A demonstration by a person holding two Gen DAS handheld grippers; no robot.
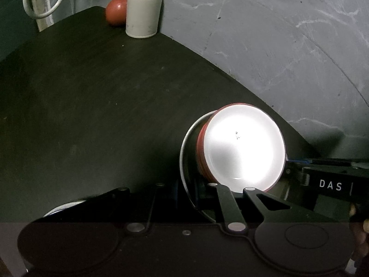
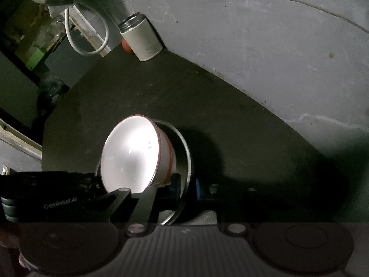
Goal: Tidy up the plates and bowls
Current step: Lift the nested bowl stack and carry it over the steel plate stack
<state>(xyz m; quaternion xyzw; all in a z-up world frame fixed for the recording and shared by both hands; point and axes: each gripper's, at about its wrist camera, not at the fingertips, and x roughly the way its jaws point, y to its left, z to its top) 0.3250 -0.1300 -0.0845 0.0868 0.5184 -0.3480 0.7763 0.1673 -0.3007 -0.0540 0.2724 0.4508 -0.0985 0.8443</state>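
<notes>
Both grippers clamp stacked bowl [image 1: 244, 147] + steel plate [image 1: 186, 152] — canister [image 1: 143, 11], red ball [image 1: 116, 11] far behind.

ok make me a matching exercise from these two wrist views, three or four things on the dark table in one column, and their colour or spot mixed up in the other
Things:
1. bowl
2. metal plate
3. cylindrical container
4. ball

Descriptions:
A. reddish, partly hidden behind the container
B. white inside, red-banded, tipped on its side
C. silvery rim, directly behind the bowl
D. pale, open-topped, upright by the wall

Pairs: 1-B, 2-C, 3-D, 4-A
</notes>
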